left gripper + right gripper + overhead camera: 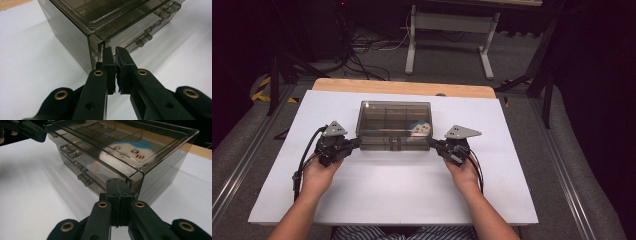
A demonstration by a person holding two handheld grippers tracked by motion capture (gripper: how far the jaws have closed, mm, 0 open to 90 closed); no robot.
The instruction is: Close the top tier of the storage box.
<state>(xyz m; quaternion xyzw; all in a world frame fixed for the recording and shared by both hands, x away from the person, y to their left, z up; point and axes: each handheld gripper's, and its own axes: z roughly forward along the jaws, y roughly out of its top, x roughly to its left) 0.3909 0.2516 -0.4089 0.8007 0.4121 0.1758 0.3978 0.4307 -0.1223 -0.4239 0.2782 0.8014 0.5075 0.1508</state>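
White table: both grippers, left and right, jaws together, brace box front corners, likely steadying it.

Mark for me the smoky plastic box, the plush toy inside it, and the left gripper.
smoky plastic box [382,111]: high view, on its clear lid.
plush toy [117,160]: right gripper view, on its white face seen through the lid.
left gripper [115,53]: left gripper view, midway between its fingertips.

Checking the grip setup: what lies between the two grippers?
The smoky box, holding a white-and-blue toy, spans from left gripper to right gripper, per the high view.
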